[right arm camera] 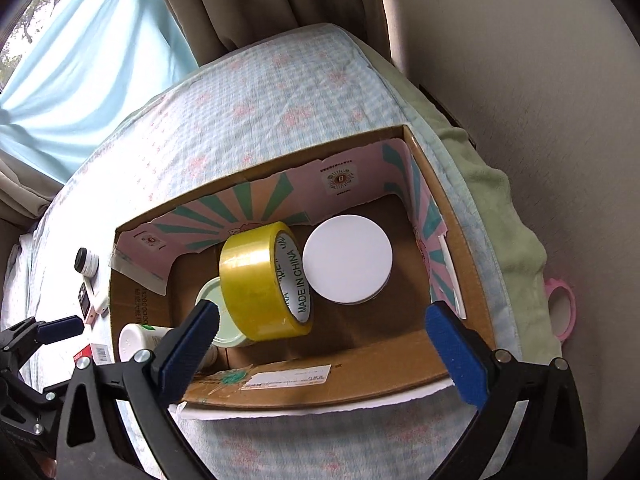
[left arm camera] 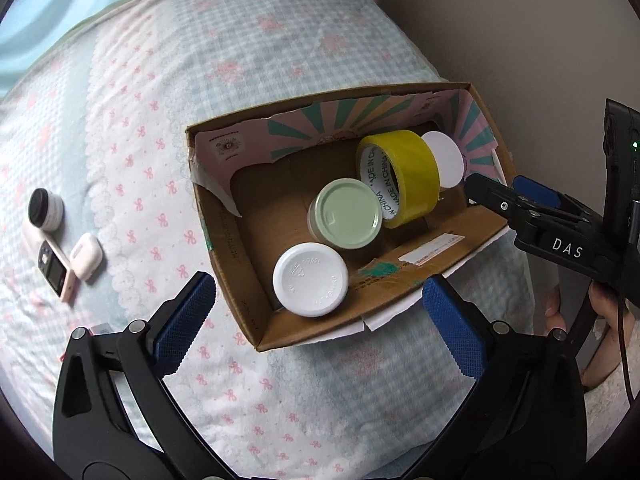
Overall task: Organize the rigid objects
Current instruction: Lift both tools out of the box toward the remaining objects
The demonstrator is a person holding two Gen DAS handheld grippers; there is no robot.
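Observation:
A cardboard box (left arm camera: 248, 280) (right arm camera: 472, 280) lies on the bed. It holds a yellow tape roll (left arm camera: 404, 176) (right arm camera: 256, 284) leaning on a green-lidded jar (left arm camera: 347, 213) (right arm camera: 208, 292), a white-capped bottle (left arm camera: 310, 279) (right arm camera: 134, 342) and a white-lidded jar (left arm camera: 444, 158) (right arm camera: 347, 258). My left gripper (left arm camera: 320, 316) is open and empty above the box's near end. My right gripper (right arm camera: 320, 344) is open and empty over the box's near wall; it shows in the left wrist view (left arm camera: 508, 196) at the box's right rim.
Left of the box on the quilt lie a small black-lidded jar (left arm camera: 45, 210) (right arm camera: 86, 262), a white earbud case (left arm camera: 86, 256), a pink device (left arm camera: 56, 276) and a red-and-white packet (right arm camera: 94, 354). A pink tape holder (right arm camera: 562, 312) hangs by the wall.

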